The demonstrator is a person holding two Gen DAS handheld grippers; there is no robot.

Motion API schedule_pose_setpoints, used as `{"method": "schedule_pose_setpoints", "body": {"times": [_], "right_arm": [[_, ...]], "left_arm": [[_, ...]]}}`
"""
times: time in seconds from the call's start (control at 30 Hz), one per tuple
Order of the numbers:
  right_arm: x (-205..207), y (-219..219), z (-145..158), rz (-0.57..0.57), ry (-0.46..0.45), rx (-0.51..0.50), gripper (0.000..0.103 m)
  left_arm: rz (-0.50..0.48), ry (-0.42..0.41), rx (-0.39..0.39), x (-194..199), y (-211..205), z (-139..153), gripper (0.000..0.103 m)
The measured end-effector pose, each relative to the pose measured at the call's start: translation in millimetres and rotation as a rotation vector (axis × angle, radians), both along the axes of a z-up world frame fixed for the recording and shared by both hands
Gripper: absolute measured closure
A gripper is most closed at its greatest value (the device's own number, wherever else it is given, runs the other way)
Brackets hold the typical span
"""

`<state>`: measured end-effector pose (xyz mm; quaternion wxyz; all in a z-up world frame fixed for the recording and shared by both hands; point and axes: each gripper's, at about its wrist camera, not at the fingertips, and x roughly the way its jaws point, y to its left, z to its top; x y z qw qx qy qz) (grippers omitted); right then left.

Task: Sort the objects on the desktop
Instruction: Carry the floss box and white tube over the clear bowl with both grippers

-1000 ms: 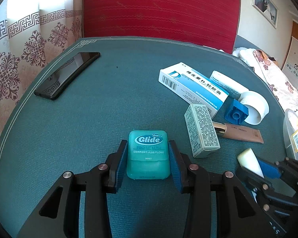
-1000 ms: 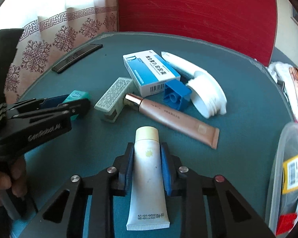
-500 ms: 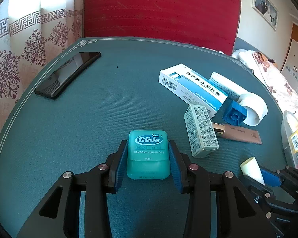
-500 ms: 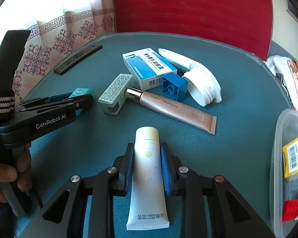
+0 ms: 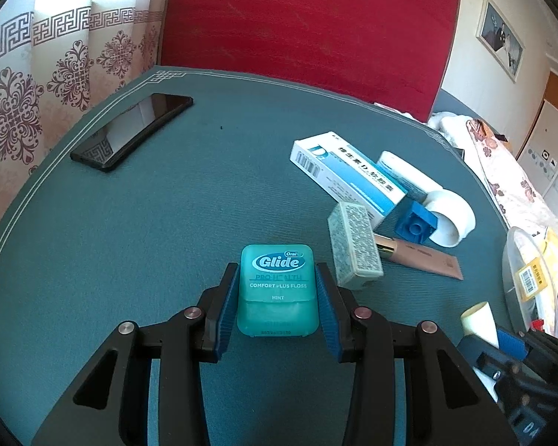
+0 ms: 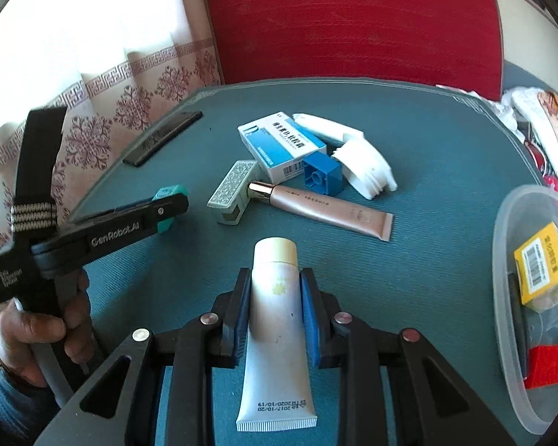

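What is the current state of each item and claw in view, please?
Floss box: clamped in left claw.
White tube: clamped in right claw, capped.
Pink tube: lying flat, capped.
Phone: screen dark.
Clear container: lidless, holding items.

home bedroom: patterned curtains (image 5: pixel 37 85), framed photo (image 5: pixel 500 42) on wall, floral bedding (image 5: pixel 509 182).

Right tongs (image 6: pixel 275 293) clamped on white tube (image 6: pixel 275 319), cap forward, above green counter (image 6: pixel 446 223). Left tongs (image 6: pixel 167 206) gripping teal floss box (image 6: pixel 169 191), at left. Ahead: medicine carton (image 6: pixel 279 145), blue brick (image 6: pixel 323 176), pink tube (image 6: pixel 323 210). Clear container (image 6: pixel 509 260) at right.
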<state>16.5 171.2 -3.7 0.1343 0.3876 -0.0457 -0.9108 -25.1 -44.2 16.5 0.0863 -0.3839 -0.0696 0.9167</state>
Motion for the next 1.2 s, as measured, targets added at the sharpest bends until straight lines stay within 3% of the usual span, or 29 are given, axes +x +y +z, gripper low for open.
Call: {"method": "schedule_pose_setpoints", "body": {"times": [0.4,0.8,1.2], "right_arm": [[18.3,43.6,14.9,-0.092,0.05,-0.053,0.075],[42.7,113.8,34.5,-0.233,0.126,-0.07,0.075],[57.0,175.3,28.7,-0.364,0.13,-0.058,0.075]], "left_arm": [[-0.106,0.02,-0.045,24.0,49.5,19.2,0.06],[-0.248,0.057,-0.088,38.2,117.8,38.9,0.06],[-0.402,0.061,-0.114,51.6,185.9,43.8,0.06]]}}
